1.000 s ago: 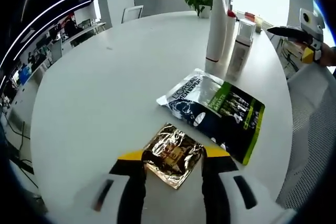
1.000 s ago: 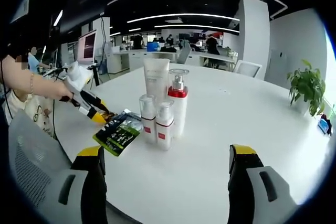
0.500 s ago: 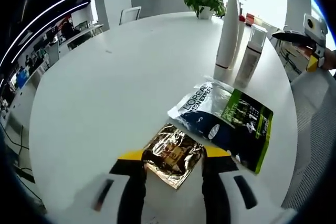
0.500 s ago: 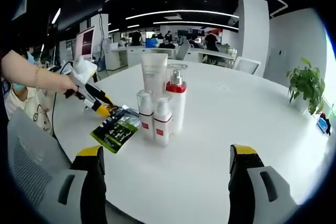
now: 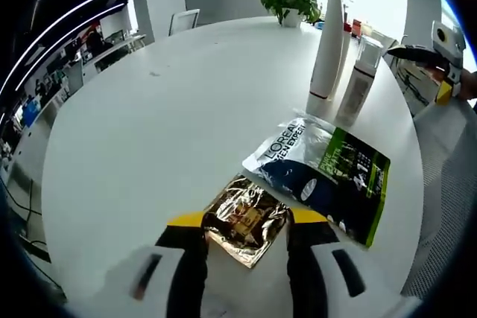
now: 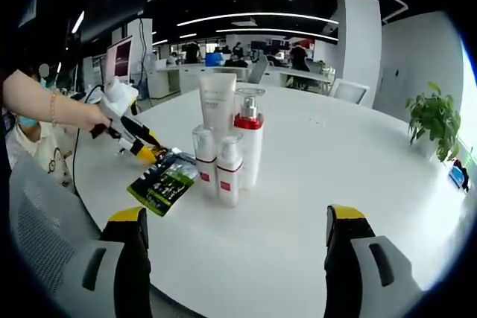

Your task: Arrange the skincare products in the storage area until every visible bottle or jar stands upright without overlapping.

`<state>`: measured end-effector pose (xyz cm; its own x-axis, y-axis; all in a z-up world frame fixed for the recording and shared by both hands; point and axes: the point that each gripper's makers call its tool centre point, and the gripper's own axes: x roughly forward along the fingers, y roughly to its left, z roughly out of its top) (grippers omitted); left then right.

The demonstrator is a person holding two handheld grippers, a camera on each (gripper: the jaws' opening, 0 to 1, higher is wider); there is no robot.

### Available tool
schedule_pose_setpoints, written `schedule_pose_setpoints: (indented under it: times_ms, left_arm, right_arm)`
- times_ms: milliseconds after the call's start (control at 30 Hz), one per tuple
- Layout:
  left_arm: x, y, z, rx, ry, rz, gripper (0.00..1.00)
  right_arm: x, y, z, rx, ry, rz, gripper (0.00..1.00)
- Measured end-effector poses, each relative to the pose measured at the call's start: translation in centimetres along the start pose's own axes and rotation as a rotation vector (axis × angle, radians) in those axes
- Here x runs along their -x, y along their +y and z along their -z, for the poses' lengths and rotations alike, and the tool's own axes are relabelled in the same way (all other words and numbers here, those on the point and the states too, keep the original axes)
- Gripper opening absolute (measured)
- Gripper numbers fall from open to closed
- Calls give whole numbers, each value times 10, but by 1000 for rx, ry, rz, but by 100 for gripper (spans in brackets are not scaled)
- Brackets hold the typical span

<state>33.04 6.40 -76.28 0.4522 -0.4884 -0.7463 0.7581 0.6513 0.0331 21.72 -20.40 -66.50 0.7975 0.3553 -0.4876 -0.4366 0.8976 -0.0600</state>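
Left gripper view, tool [image 5: 244,232] pinching gold sachet [image 5: 244,221], bottles [image 6: 227,150] upright

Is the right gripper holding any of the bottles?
No, the right gripper is open with nothing between its jaws, short of the standing bottles.

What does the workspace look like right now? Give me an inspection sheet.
Surface: round white table.
Job's things: white tube, red-collared pump bottle and two small bottles upright, grouped.
Clutter: green-and-black sachet lying flat; gold foil packet.
Grippers: left gripper shut on gold foil packet; right gripper open, empty.
Cables: nothing seen.
Surroundings: potted plant, open office, chairs.
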Motion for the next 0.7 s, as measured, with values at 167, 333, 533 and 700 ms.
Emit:
schedule_pose_setpoints:
  times_ms: [167,333,533,700]
  left_arm:
    - [3,0,-1,13,-2,-11,39]
    - [12,8,1,52,-21,-28,40]
    - [35,25,26,95,1,-62,39]
    - [53,32,43,131,2,-80,39]
  right_arm:
    - [0,0,0,-3,-1,0,99]
    - [-1,1,0,3,-1,-6,99]
    - [0,3,-2,4,-7,-9,99]
    - [0,4,-3,2,-13,-15,99]
